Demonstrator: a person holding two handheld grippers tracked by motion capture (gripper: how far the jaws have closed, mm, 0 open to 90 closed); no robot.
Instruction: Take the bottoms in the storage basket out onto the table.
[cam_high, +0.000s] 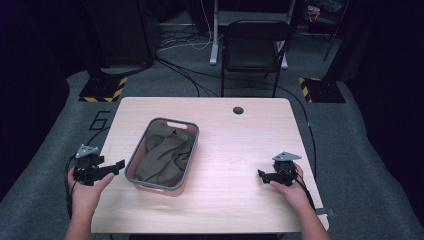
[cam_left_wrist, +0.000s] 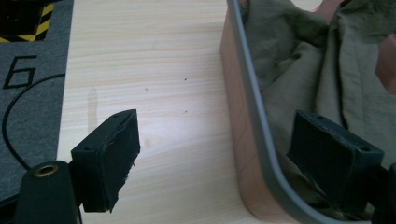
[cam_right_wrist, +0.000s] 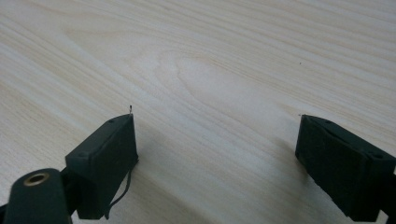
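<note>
Straddling the pink basket's (cam_left_wrist: 236, 135) grey rim, left tongs (cam_left_wrist: 224, 158) gape over crumpled olive cloth (cam_left_wrist: 299, 84) (right tongs (cam_right_wrist: 219, 163) spread too).

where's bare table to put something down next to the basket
Widest free patch: between the basket and the right gripper, running back to the table hole. A narrower strip lies left of the basket, crowded near the front by the left gripper.

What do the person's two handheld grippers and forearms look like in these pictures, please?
Both the left gripper and right gripper are black, each topped by a grey three-cornered plate, with a black cable trailing back. Their jaws are blocky, with dark, slightly frayed pads. The forearms are bare, with no sleeves in view.
</note>
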